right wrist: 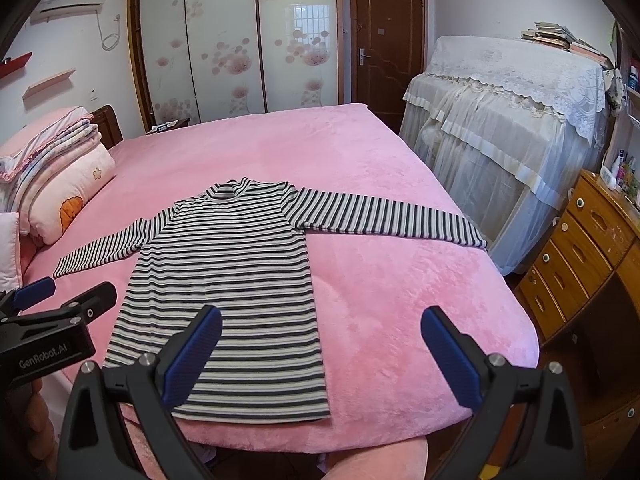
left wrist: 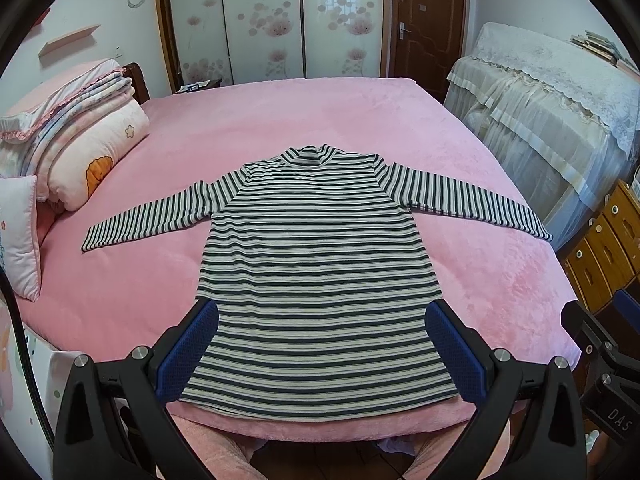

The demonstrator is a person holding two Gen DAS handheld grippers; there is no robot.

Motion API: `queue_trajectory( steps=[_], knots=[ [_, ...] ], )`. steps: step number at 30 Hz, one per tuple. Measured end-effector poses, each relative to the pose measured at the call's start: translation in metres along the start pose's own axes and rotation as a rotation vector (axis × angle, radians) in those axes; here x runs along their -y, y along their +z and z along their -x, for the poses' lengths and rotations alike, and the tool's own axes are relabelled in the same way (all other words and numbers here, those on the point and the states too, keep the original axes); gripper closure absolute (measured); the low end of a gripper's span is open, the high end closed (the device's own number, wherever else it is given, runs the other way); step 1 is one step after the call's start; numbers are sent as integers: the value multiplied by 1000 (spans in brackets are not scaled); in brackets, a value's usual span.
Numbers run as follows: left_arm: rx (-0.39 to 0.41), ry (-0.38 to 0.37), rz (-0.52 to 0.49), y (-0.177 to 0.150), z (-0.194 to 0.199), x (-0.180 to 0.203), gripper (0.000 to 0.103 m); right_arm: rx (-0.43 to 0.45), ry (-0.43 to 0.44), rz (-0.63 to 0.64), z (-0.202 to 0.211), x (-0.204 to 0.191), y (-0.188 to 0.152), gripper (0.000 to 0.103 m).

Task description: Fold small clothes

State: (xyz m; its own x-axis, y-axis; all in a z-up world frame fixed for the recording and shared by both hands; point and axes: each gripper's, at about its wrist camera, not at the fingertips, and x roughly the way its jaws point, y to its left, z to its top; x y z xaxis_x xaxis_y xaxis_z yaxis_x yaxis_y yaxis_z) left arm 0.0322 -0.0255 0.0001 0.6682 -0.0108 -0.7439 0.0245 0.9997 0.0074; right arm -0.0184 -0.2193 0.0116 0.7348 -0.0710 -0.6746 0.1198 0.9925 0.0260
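A black-and-white striped long-sleeve top (left wrist: 316,264) lies flat on the pink bed (left wrist: 280,120), collar at the far side, both sleeves spread out sideways, hem near the front edge. My left gripper (left wrist: 322,312) hovers open above the hem, its blue pads (left wrist: 188,352) wide apart on either side of the body. In the right wrist view the same top (right wrist: 224,276) lies left of centre. My right gripper (right wrist: 322,320) is open over the hem's right corner and the bare blanket. The left gripper (right wrist: 64,296) shows at the left edge there, also open.
Folded quilts and pillows (left wrist: 76,148) are stacked at the bed's left. A lace-covered piece of furniture (right wrist: 512,120) and a wooden drawer chest (right wrist: 584,252) stand right of the bed (right wrist: 380,208). Wardrobe doors (left wrist: 272,20) and a brown door (right wrist: 386,44) are behind. Pink-clad legs show below.
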Motion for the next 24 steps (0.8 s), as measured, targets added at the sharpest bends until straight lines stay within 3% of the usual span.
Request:
queue_trajectory(
  steps=[24],
  knots=[
    [7,20,-1,5,-2,6,0,5,-4,9,-8,5,4,3]
  ],
)
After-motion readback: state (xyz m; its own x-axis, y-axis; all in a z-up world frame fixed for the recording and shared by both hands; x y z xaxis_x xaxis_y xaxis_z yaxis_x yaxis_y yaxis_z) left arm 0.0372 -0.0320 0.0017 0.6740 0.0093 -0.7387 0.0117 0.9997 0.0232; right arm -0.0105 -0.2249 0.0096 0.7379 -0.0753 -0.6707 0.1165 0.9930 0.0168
